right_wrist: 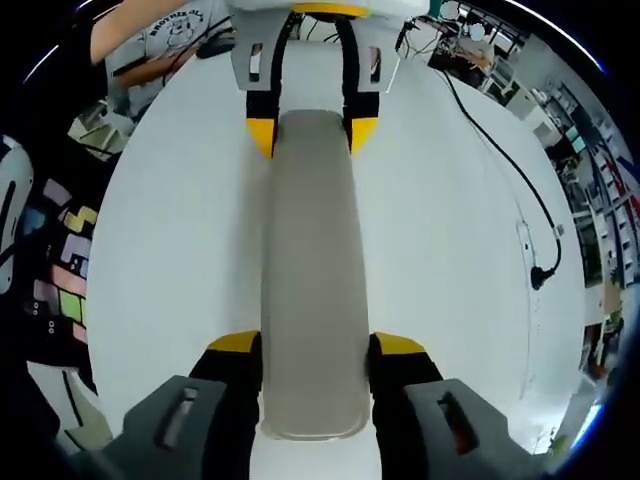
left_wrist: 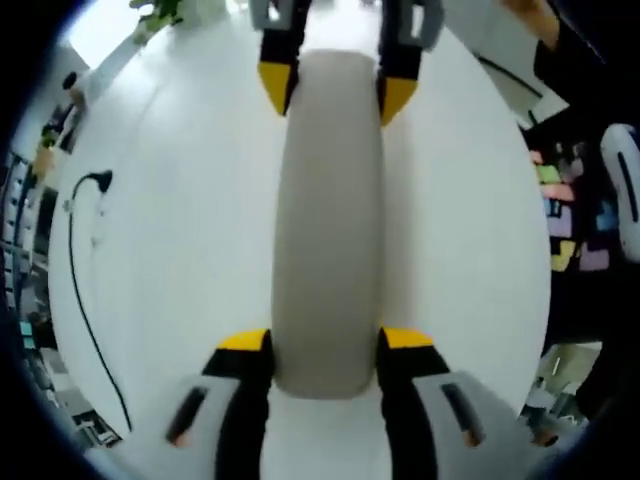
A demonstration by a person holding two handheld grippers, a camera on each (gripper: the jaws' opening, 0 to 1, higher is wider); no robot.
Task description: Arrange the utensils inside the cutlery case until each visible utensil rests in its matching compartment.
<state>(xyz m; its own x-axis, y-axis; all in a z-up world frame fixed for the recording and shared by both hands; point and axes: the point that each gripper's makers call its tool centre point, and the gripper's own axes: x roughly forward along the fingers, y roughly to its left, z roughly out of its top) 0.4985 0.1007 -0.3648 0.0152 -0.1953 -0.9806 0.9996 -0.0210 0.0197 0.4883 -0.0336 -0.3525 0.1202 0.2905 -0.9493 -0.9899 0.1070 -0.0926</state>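
The long, rounded beige case point(left_wrist: 328, 230) looks like smooth matt plastic. The round white table point(left_wrist: 190, 250) beneath it has a smooth, faintly glossy top. A thin black cable point(right_wrist: 510, 175), rubbery and matt, trails across it.

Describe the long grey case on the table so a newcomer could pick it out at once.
Start from the white table that spans both views. In its middle lies the cutlery case, a long, closed, beige-grey case with rounded ends, held at opposite ends by the left gripper and the right gripper. The only other thing near it, a thin black cable, lies well apart toward the table edge.
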